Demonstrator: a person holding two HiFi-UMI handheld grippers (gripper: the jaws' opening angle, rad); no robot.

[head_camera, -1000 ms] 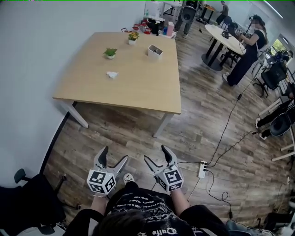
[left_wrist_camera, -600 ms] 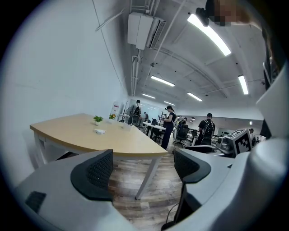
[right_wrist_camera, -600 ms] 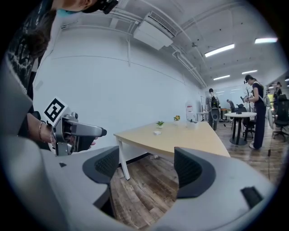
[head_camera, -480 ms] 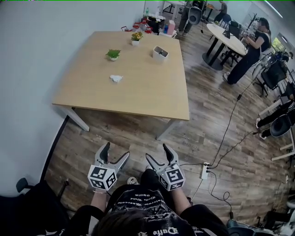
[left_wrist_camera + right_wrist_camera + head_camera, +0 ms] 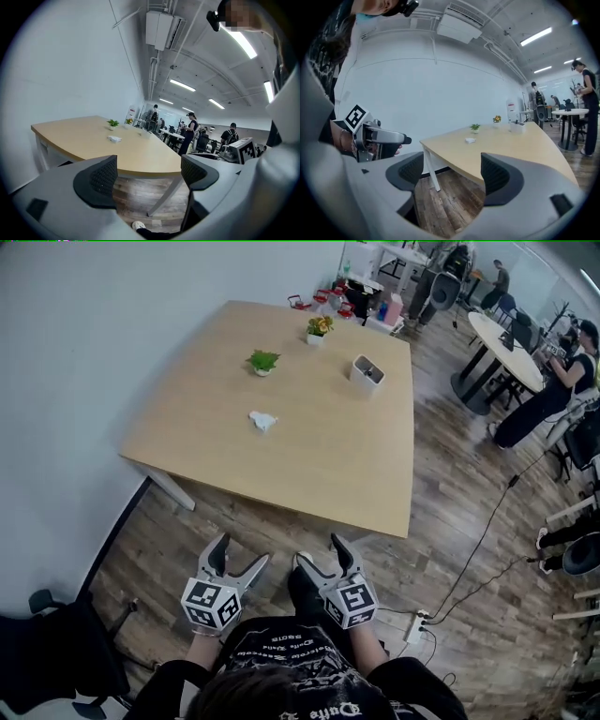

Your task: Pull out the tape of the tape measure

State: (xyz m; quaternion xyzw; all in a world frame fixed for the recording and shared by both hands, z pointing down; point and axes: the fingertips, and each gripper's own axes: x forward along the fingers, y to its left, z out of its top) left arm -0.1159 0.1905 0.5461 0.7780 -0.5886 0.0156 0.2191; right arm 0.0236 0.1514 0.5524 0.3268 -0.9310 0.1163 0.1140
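A small white object (image 5: 263, 420) lies on the wooden table (image 5: 309, 465), left of its middle; I cannot tell whether it is the tape measure. It also shows as a white object (image 5: 114, 138) in the left gripper view and as a white object (image 5: 470, 140) in the right gripper view. My left gripper (image 5: 240, 554) and right gripper (image 5: 320, 552) hang side by side over the floor, short of the table's near edge. Both are open with nothing between the jaws, as the left gripper (image 5: 149, 173) and right gripper (image 5: 452, 173) show in their own views.
On the table stand a small green plant (image 5: 263, 361), a yellow-flowered plant (image 5: 320, 326) and a white container (image 5: 367, 370). A white wall runs along the left. A power strip (image 5: 418, 625) with cables lies on the floor at right, a black chair (image 5: 56, 652) at lower left. People stand at a round table (image 5: 506, 343) far right.
The table has come closer and shifted right in the head view as the person stepped forward. Both grippers stay open and level in front of the body.
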